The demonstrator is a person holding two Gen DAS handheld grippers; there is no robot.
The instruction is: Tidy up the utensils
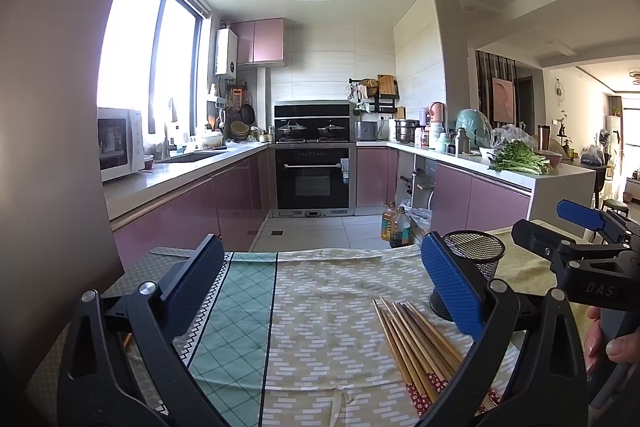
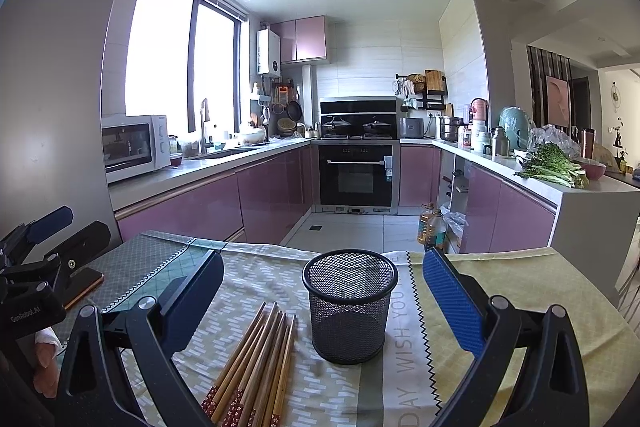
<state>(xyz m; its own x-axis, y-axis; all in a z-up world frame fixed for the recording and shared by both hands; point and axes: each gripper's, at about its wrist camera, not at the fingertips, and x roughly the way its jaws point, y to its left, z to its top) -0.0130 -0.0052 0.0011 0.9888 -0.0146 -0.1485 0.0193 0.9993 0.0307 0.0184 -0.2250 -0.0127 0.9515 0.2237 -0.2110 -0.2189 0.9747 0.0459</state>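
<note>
Several wooden chopsticks (image 2: 256,363) with red patterned ends lie bunched on the patterned cloth, just left of an upright, empty black mesh cup (image 2: 350,307). In the left wrist view the chopsticks (image 1: 416,343) lie at lower right, with the mesh cup (image 1: 476,259) partly hidden behind the right finger. My left gripper (image 1: 320,287) is open and empty above the cloth, left of the chopsticks. My right gripper (image 2: 324,299) is open and empty, with the cup and chopsticks between its fingers in view. The right gripper also shows at the right in the left wrist view (image 1: 576,243).
The table (image 2: 520,283) carries a green-and-cream patterned cloth. A phone (image 2: 86,287) lies at its left edge. Beyond the far edge is the kitchen floor with oil bottles (image 2: 430,227), pink cabinets, an oven and a counter with greens (image 2: 552,167).
</note>
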